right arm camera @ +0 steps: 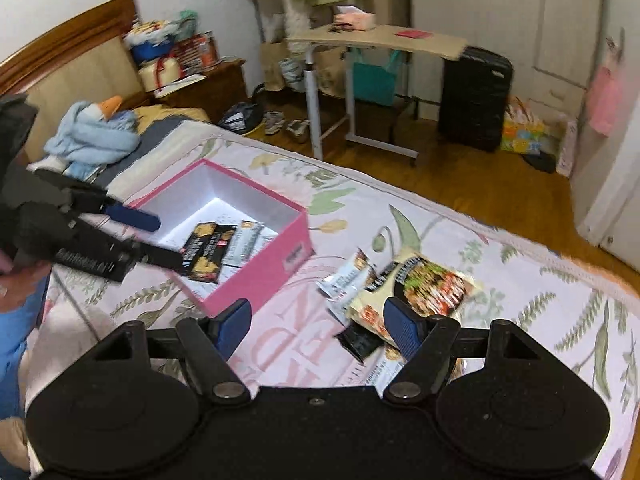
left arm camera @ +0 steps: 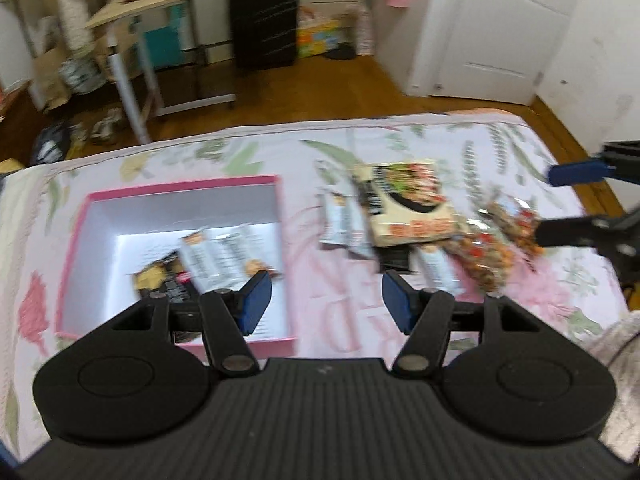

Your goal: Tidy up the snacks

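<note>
Left gripper [left arm camera: 326, 300], right gripper [right arm camera: 318, 326] both spread, empty above bed [right arm camera: 520, 300]; crinkly light noodle packet [right arm camera: 420, 292] best pinched at edge, pink box [right arm camera: 260, 276] near.

Pink box [right arm camera: 256, 280], white inside; floral bedspread [right arm camera: 520, 280]; blue-padded tongs [right arm camera: 316, 328].

Left tool [left arm camera: 326, 300], right tool [right arm camera: 316, 326]: black ribbed bodies, blue pads, silver pivot screws.

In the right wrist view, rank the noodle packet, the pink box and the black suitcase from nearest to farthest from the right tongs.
1. Noodle packet: on the bedspread just ahead of the right tongs, by the right-hand finger.
2. Pink box: farther out on the bed, ahead and to the left.
3. Black suitcase: off the bed, standing on the floor by the far wall.
</note>
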Motion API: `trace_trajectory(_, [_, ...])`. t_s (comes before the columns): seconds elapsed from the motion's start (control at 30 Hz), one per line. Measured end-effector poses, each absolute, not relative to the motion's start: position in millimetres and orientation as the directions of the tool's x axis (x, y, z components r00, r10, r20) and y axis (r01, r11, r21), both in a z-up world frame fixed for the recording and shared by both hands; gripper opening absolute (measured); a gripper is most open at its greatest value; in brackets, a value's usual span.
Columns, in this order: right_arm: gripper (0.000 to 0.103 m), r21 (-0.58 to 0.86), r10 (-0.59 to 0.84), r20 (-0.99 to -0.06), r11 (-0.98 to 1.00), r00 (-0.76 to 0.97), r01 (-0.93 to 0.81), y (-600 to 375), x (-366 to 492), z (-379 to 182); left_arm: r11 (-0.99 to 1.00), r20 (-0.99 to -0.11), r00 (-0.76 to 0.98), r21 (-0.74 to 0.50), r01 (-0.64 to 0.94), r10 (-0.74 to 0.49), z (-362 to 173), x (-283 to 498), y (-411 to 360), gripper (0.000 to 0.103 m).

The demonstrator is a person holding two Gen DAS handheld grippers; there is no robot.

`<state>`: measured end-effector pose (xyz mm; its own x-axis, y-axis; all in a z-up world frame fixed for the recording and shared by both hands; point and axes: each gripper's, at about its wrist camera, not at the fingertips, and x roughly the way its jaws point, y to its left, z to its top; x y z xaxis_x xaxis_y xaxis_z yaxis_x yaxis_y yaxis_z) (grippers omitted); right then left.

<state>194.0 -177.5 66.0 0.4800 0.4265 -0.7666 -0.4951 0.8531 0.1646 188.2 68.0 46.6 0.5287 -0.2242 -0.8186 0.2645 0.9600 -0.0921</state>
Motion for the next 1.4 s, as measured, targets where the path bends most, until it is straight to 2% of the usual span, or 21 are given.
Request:
trace_trajectory(0.23, [0.077, 0.215, 0.350, -0.802, 0.925, 0.484, -0.314, -206, 241, 15, 0.935, -0.788, 0.510, -0.236, 0.265, -0.343, 15, 226, 27, 0.061])
trace_trajectory(0.4, [0.077, 0.209, 0.310, -0.814, 0.946, 0.492, -0.249, -216, 274, -19, 0.935, -0.791, 0.501, -0.266, 0.235, -0.351, -27, 274, -7, 0.053])
trace_trajectory(0.7, [0.077, 0.354, 0.376, -0.732, 0.922, 0.568, -0.155, -252, 300, -94, 0.910, -0.804, 0.432, -0.395, 0.128, -0.410, -107, 339, -12, 0.041])
trace_trajectory(0.73, [0.073, 0.363, 0.388, -0.737, 0.918, 0.554, -0.160, -251, 303, -101, 0.905, -0.807, 0.416, -0.410, 0.116, -0.419, -116, 344, -11, 0.041])
trace_trajectory(0.77, [0.058, 0.374, 0.416, -0.748, 0.908, 0.516, -0.190, -248, 309, -109, 0.899, -0.805, 0.408, -0.424, 0.111, -0.430, -123, 349, -10, 0.041])
trace_trajectory(0.8, [0.053, 0.381, 0.437, -0.759, 0.899, 0.484, -0.215, -245, 314, -114, 0.895, -0.804, 0.403, -0.433, 0.110, -0.438, -130, 353, -8, 0.039])
trace_trajectory(0.83, [0.053, 0.380, 0.444, -0.764, 0.896, 0.469, -0.230, -241, 317, -120, 0.894, -0.804, 0.399, -0.434, 0.110, -0.440, -137, 356, -7, 0.038])
trace_trajectory(1.0, [0.059, 0.362, 0.419, -0.779, 0.908, 0.467, -0.211, -231, 326, -138, 0.860, -0.782, 0.370, -0.495, 0.122, -0.502, -160, 366, 2, 0.036])
trace_trajectory(1.03, [0.063, 0.344, 0.400, -0.788, 0.917, 0.469, -0.204, -230, 328, -141, 0.841, -0.768, 0.358, -0.530, 0.109, -0.530, -165, 368, 4, 0.036])
trace_trajectory(1.13, [0.082, 0.321, 0.361, -0.809, 0.932, 0.463, -0.166, -233, 332, -152, 0.806, -0.745, 0.341, -0.588, 0.070, -0.573, -176, 374, 10, 0.040])
trace_trajectory(1.23, [0.084, 0.375, 0.396, -0.800, 0.916, 0.450, -0.140, -244, 335, -160, 0.790, -0.733, 0.339, -0.611, 0.053, -0.589, -182, 375, 11, 0.041])
trace_trajectory(1.4, [0.087, 0.413, 0.461, -0.775, 0.887, 0.431, -0.206, -239, 336, -167, 0.774, -0.717, 0.341, -0.630, 0.057, -0.609, -185, 371, 5, 0.044])
